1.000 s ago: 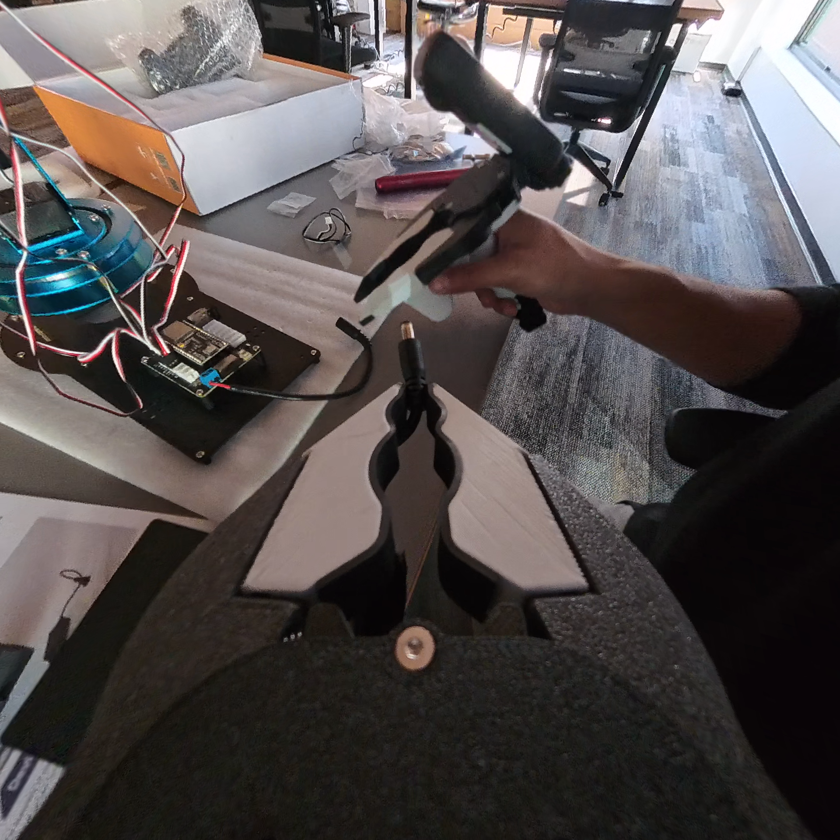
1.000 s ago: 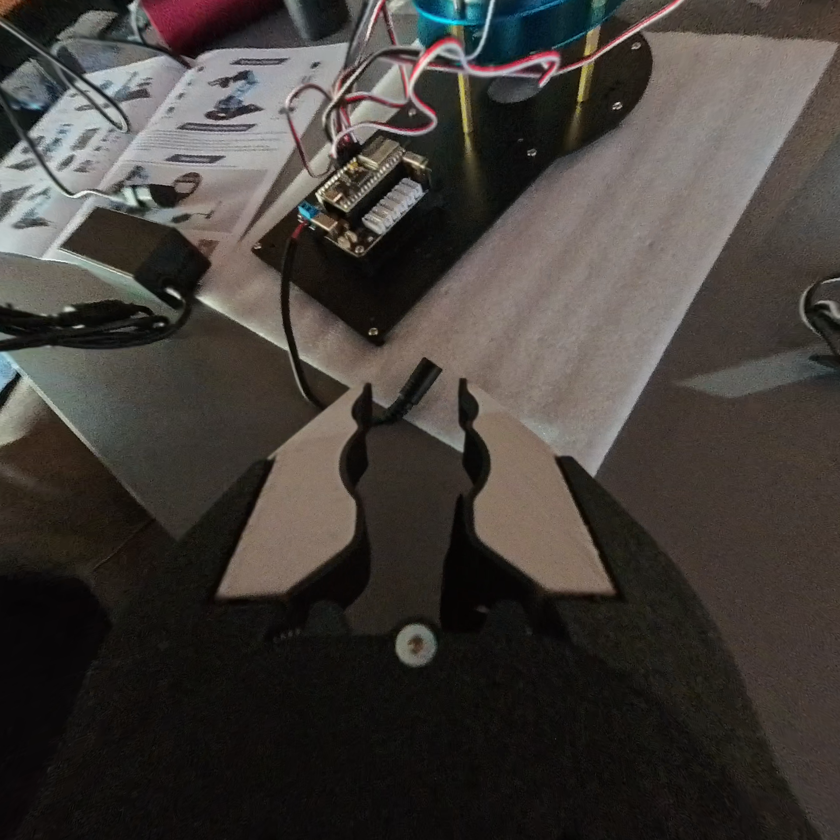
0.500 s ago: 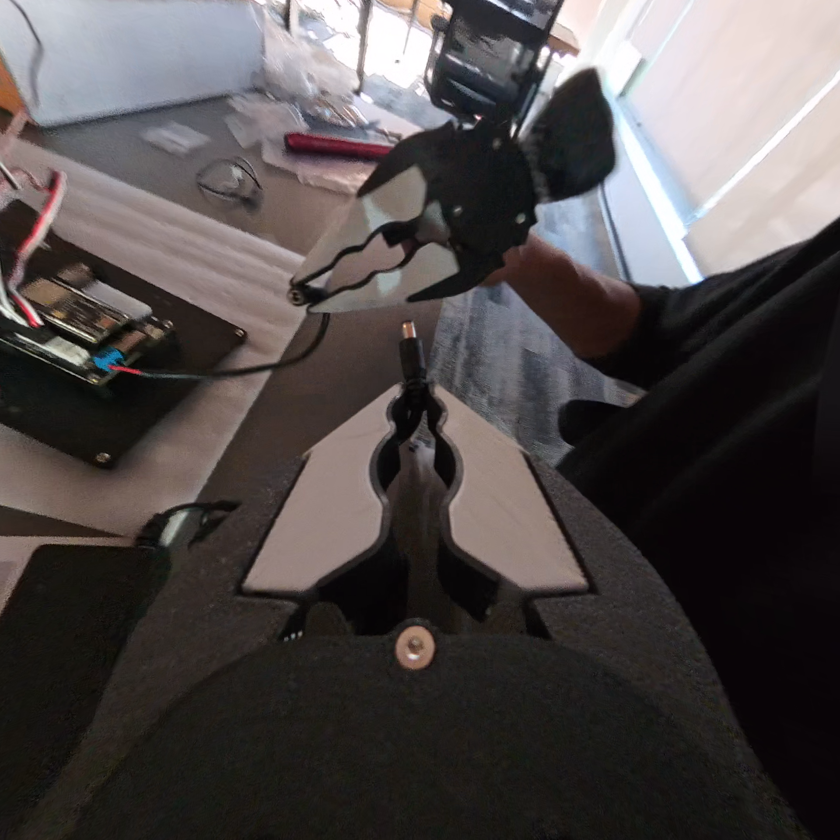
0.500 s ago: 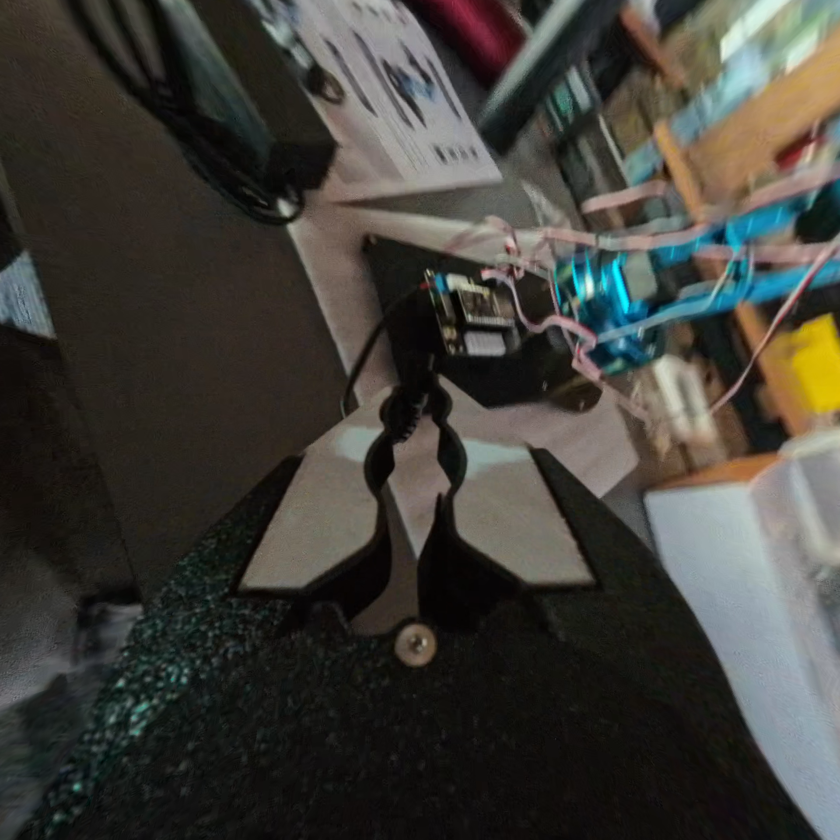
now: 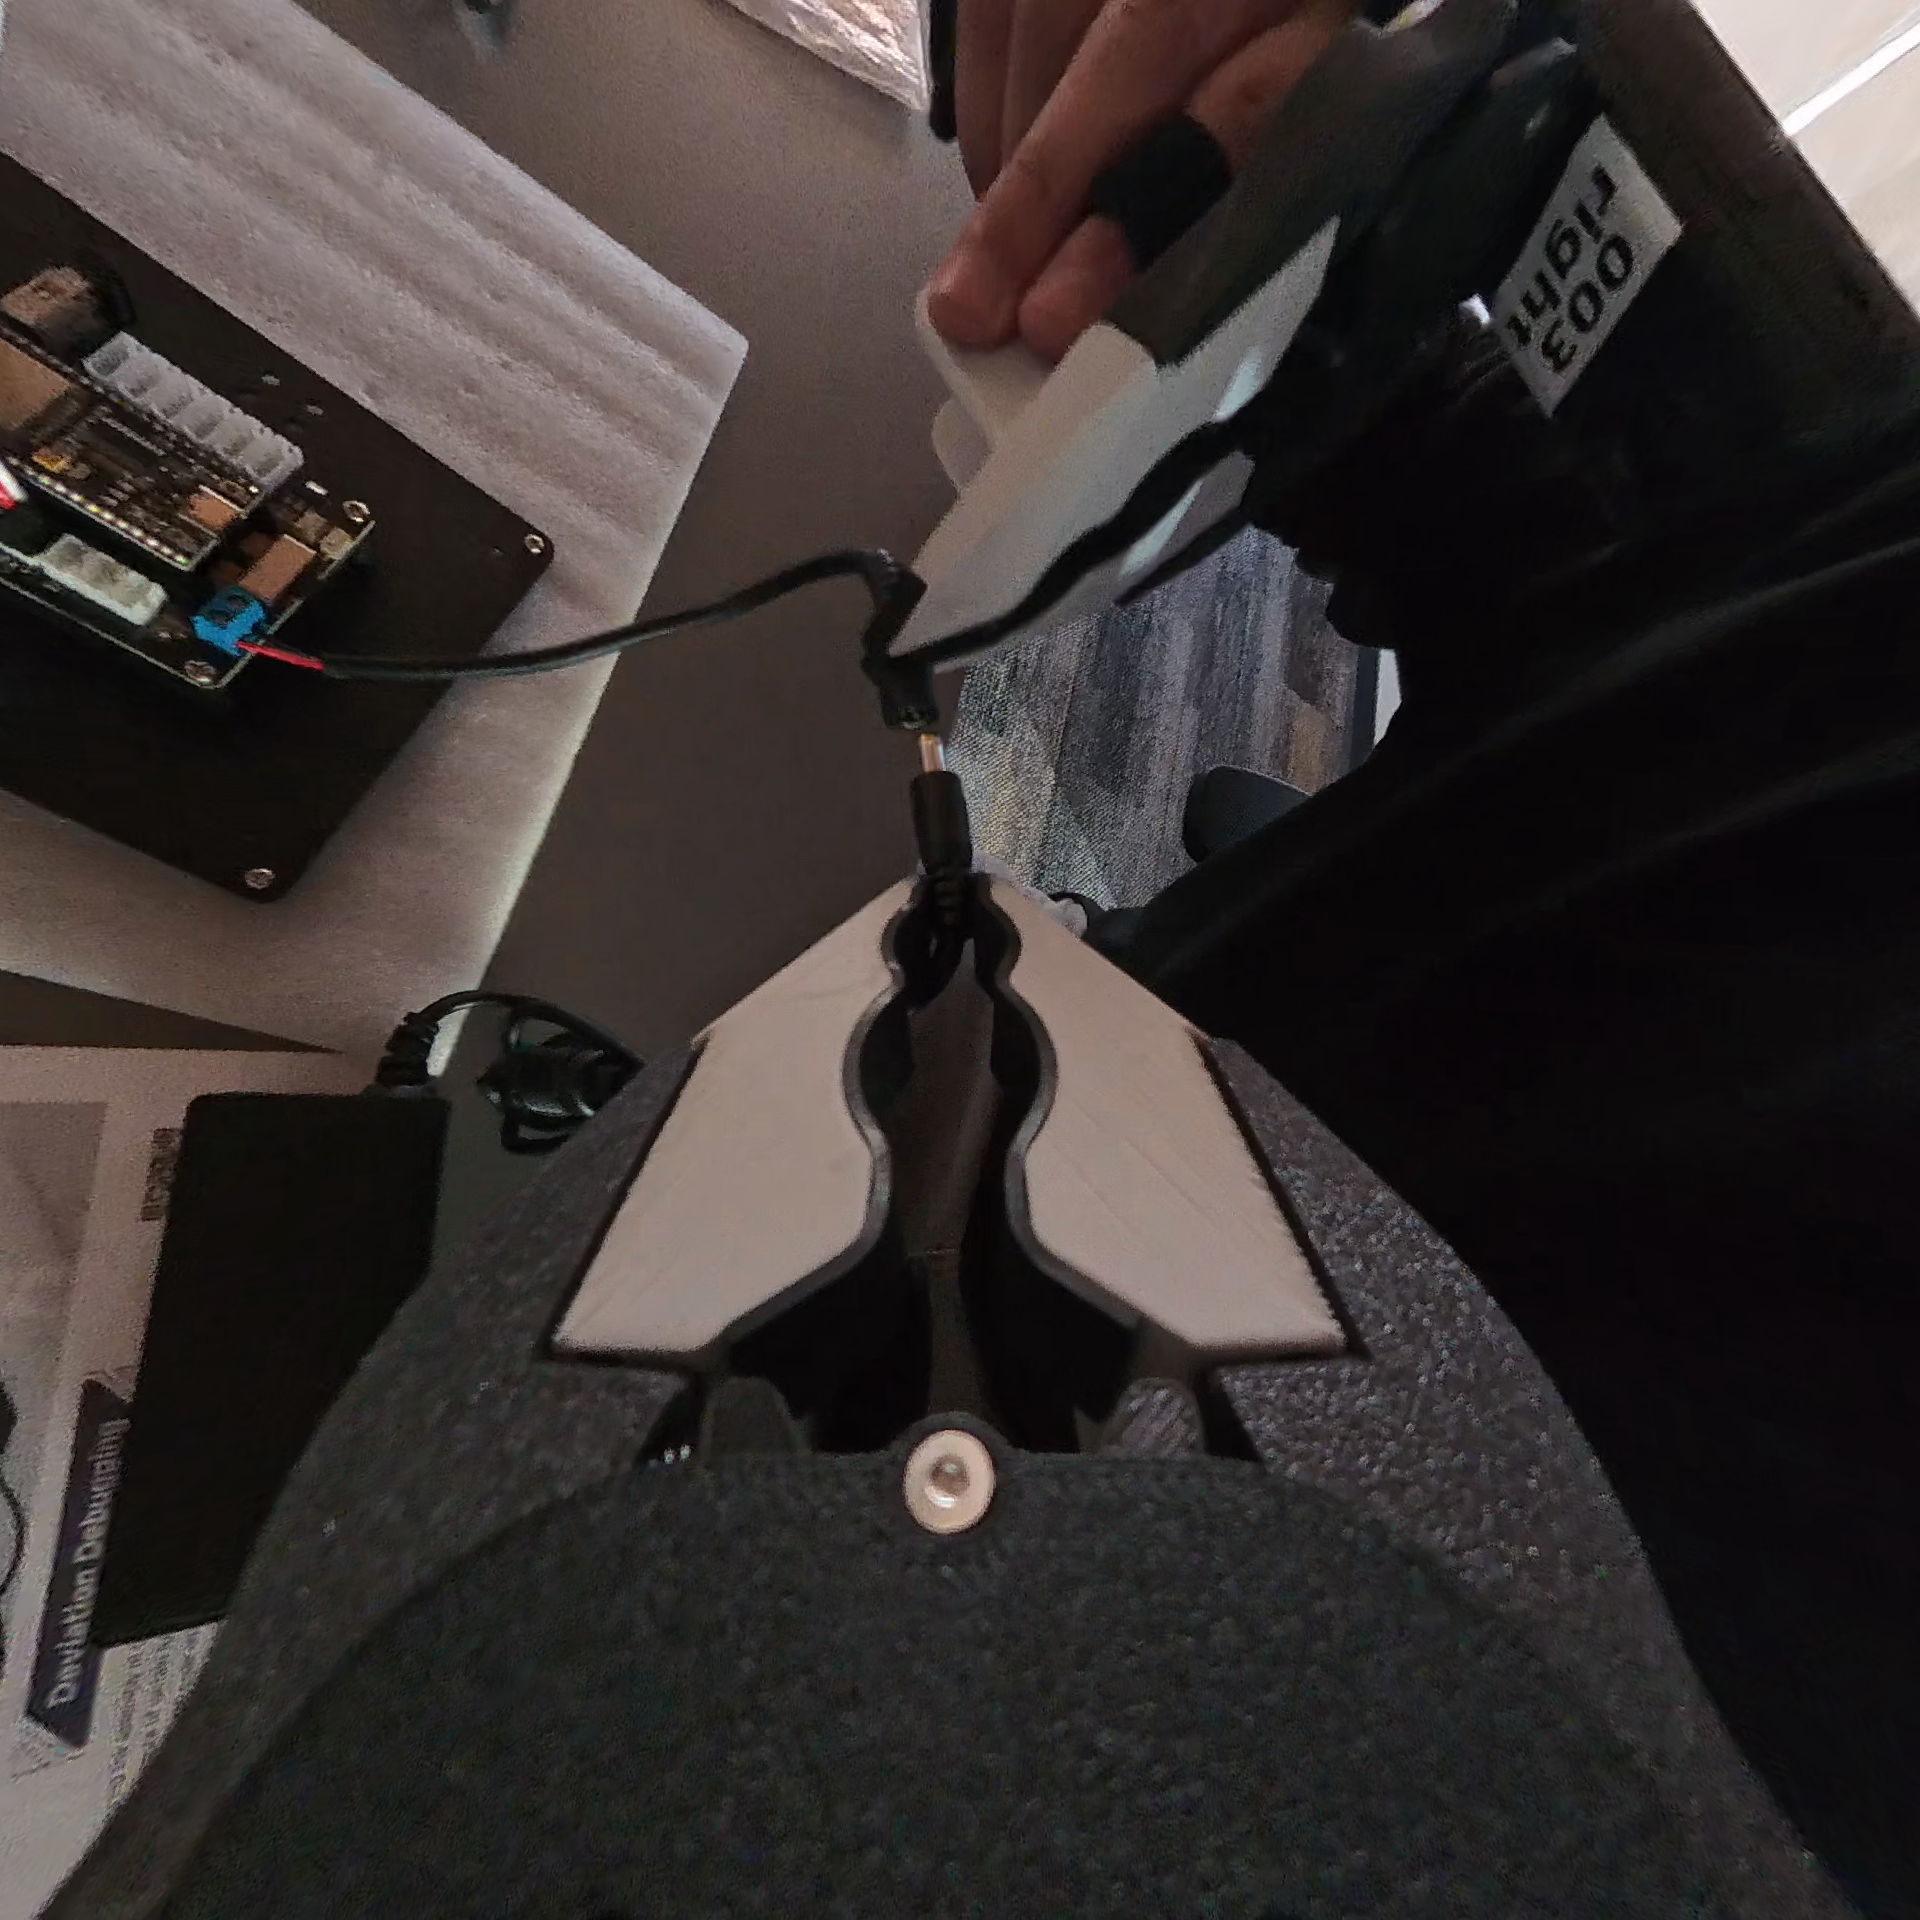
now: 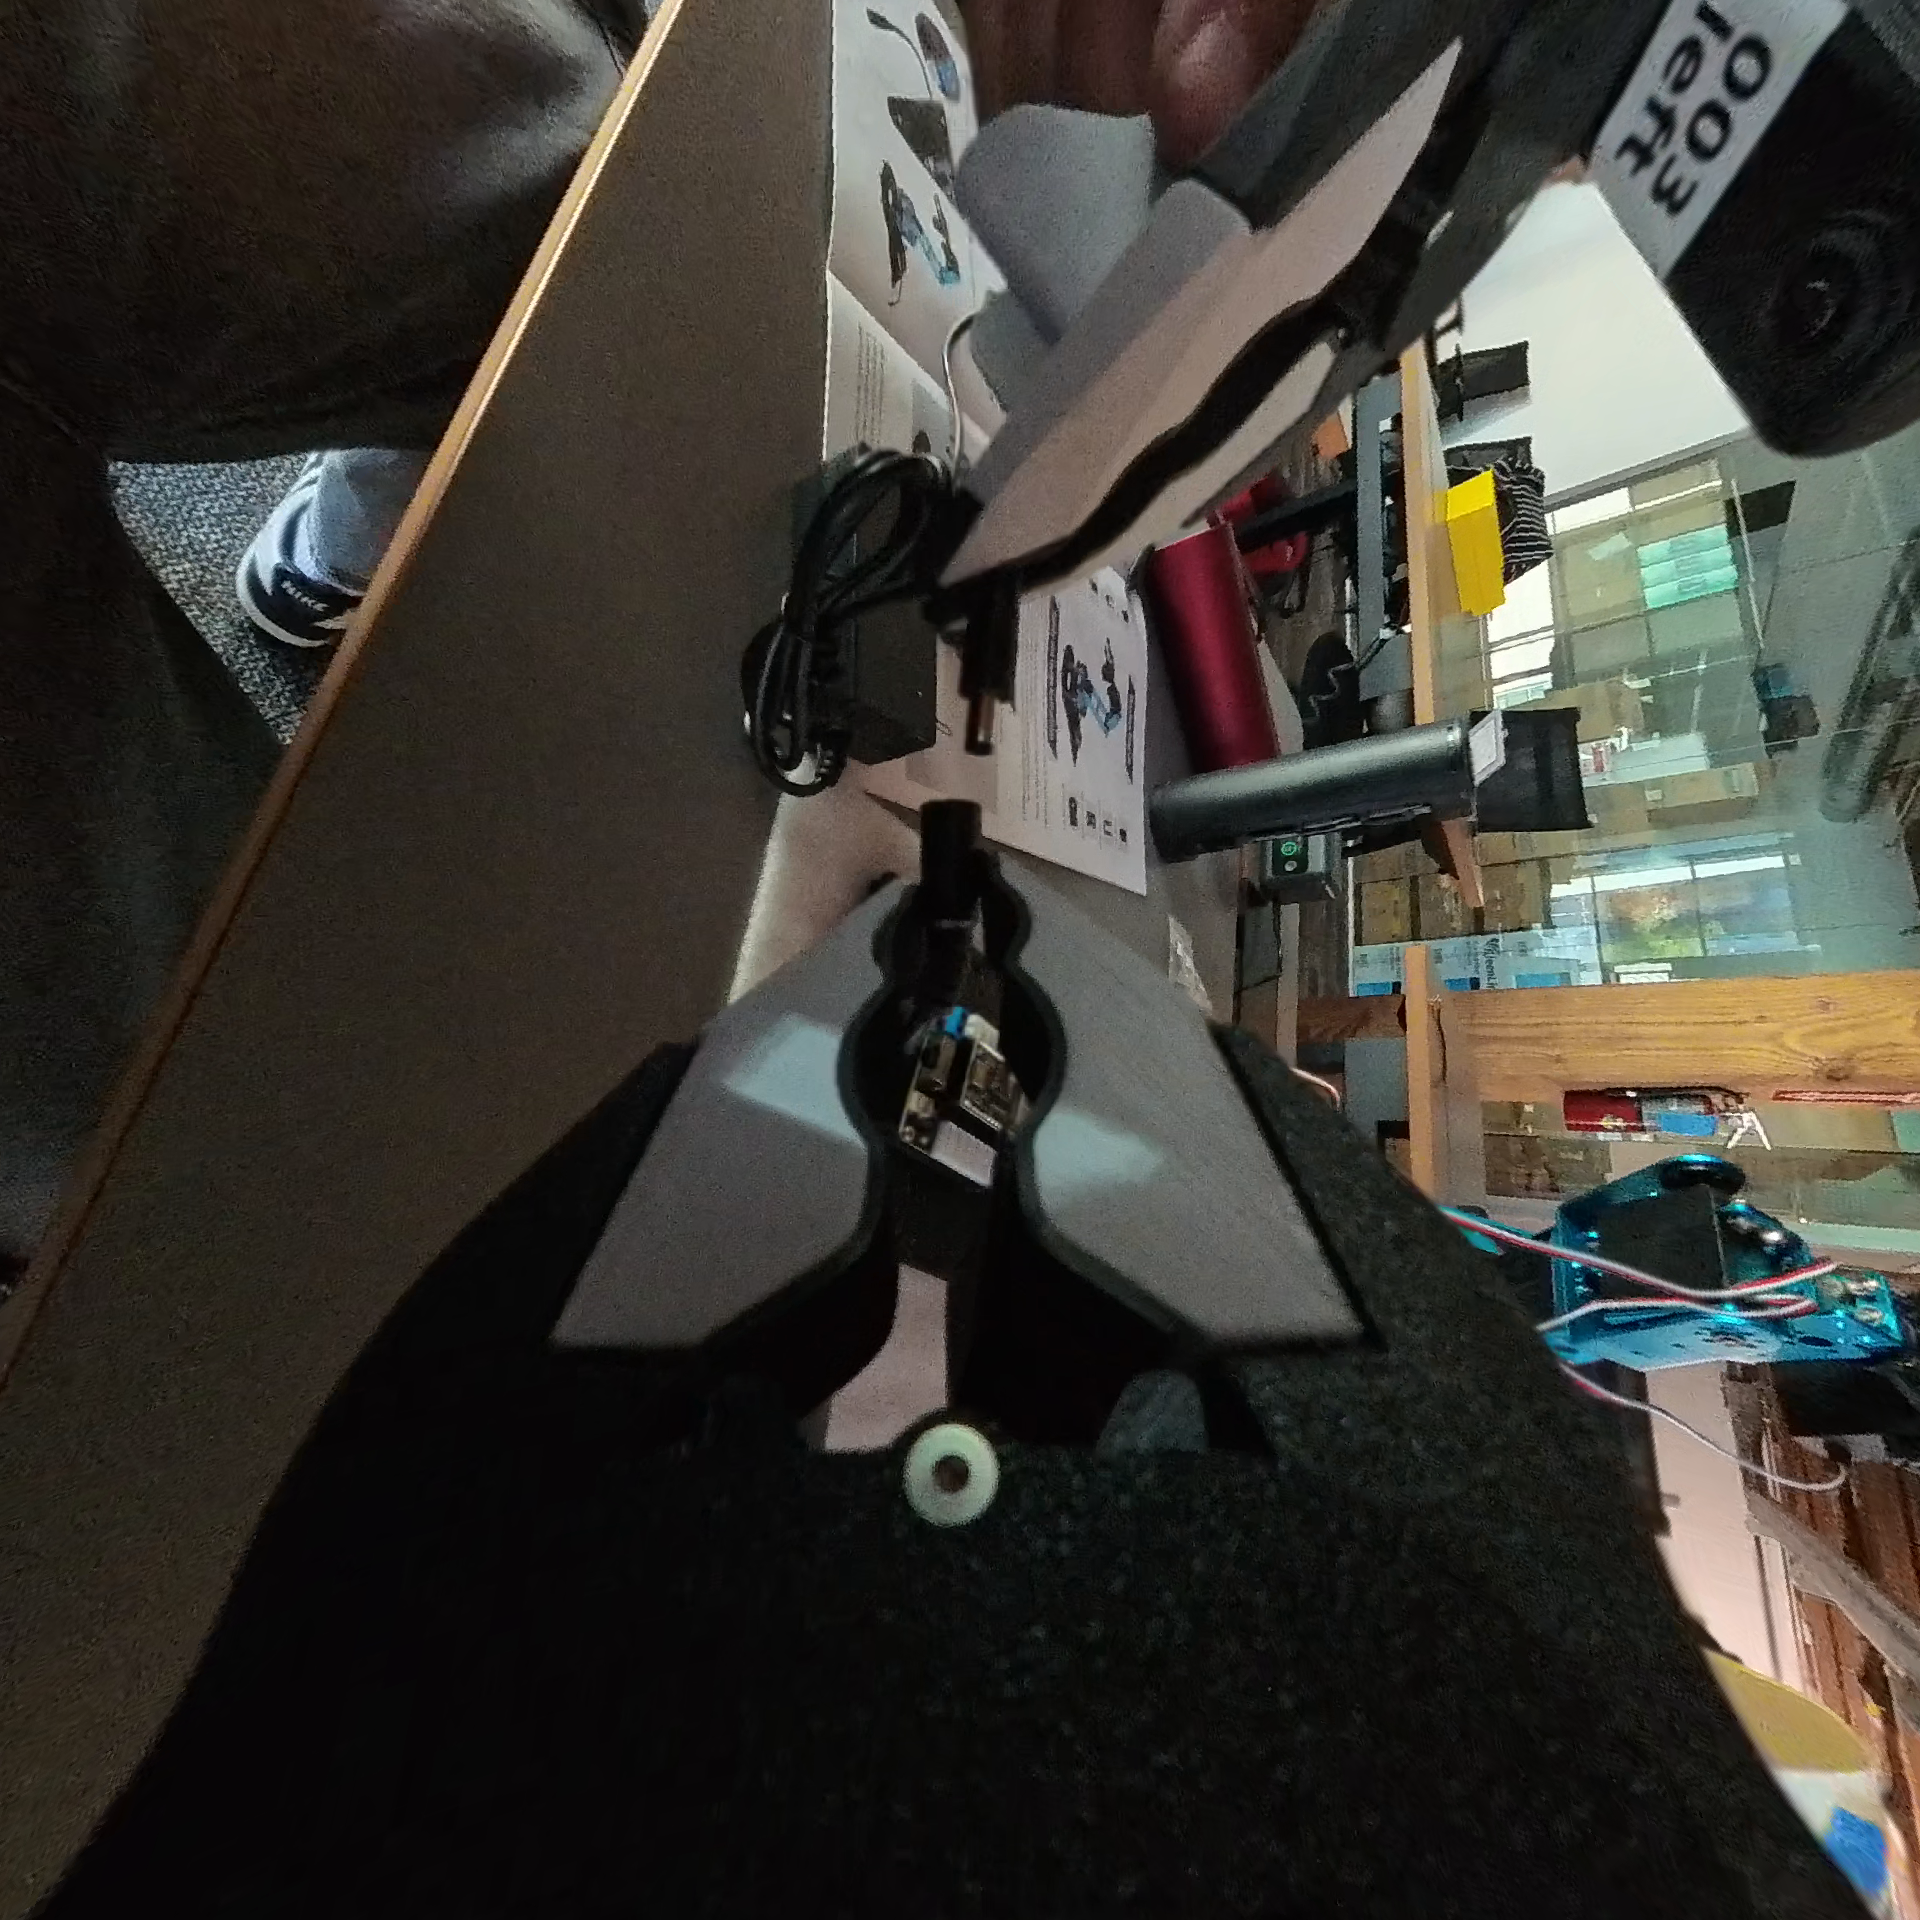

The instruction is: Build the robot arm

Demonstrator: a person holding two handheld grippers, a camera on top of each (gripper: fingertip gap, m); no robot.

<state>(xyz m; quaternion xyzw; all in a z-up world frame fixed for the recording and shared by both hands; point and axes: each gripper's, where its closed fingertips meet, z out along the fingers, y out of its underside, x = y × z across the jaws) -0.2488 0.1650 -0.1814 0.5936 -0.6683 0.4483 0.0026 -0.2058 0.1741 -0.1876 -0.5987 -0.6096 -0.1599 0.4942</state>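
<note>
**Barrel plug and socket held tip to tip**

The barrel plug (image 5: 938,821) is clamped in the left gripper (image 5: 943,902), its jaws closed on it above the worktop (image 5: 727,790) edge. Just beyond, not touching, the socket (image 5: 902,694) is pinched in the right gripper (image 6: 951,904); its cable (image 5: 582,649) runs left to the circuit board (image 5: 145,520).

White-fingered tongs (image 5: 943,883), speckled black foam housing

Black barrel plug (image 5: 938,821) tip just short of black socket (image 5: 902,694).
</note>
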